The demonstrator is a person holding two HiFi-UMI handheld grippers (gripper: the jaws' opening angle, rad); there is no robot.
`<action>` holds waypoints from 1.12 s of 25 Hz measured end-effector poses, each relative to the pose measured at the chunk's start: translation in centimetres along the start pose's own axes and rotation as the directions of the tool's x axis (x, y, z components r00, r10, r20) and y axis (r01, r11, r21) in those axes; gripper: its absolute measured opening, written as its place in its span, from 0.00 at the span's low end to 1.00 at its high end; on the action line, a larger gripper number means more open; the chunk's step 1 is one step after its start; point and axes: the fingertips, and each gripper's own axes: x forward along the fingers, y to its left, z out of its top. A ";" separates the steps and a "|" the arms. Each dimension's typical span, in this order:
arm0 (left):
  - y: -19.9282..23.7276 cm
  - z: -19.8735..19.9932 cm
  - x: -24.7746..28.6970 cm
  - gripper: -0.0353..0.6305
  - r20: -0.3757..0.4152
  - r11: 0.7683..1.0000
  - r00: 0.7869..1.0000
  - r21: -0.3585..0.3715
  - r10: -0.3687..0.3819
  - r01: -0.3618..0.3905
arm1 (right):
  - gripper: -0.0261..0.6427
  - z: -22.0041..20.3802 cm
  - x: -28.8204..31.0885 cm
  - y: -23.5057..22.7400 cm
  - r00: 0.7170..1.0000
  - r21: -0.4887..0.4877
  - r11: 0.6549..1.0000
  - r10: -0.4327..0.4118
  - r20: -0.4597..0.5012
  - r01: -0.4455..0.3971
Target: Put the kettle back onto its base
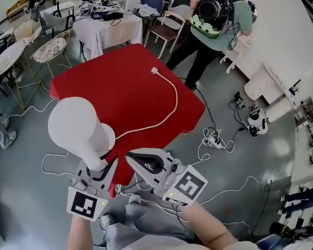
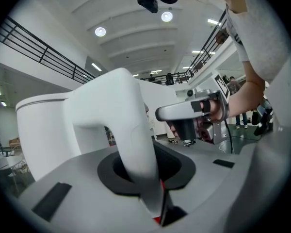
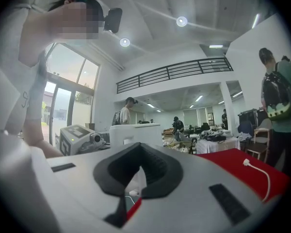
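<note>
A white kettle (image 1: pixel 75 126) hangs over the near left corner of the red table (image 1: pixel 146 95). My left gripper (image 1: pixel 100 165) is shut on its handle (image 2: pixel 131 130), which passes between the pads. Under the kettle's right side a part of the round white base (image 1: pixel 109 136) shows on the cloth; whether the kettle touches it I cannot tell. A white cable (image 1: pixel 172 105) runs from the base to a loose plug (image 1: pixel 154 71). My right gripper (image 1: pixel 130 158) is shut and holds nothing, just right of the kettle at the table's front edge.
A person with a backpack (image 1: pixel 214 14) stands beyond the table's far right corner. Chairs and a white-clothed table (image 1: pixel 107 27) stand at the back left. A power strip with loose cables (image 1: pixel 215 139) lies on the floor to the right.
</note>
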 end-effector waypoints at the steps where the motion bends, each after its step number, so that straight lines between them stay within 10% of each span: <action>1: 0.2 -0.5 0.6 0.16 -0.002 1.000 1.000 -0.004 0.007 -0.007 | 0.05 -0.2 0.1 -0.6 1.000 0.002 1.000 0.004 -0.003 -0.004; 28: -1.0 -7.1 7.0 0.17 -0.060 1.000 0.998 0.003 -0.006 0.006 | 0.05 -3.3 -0.4 -4.5 0.999 0.018 0.999 0.027 -0.038 -0.026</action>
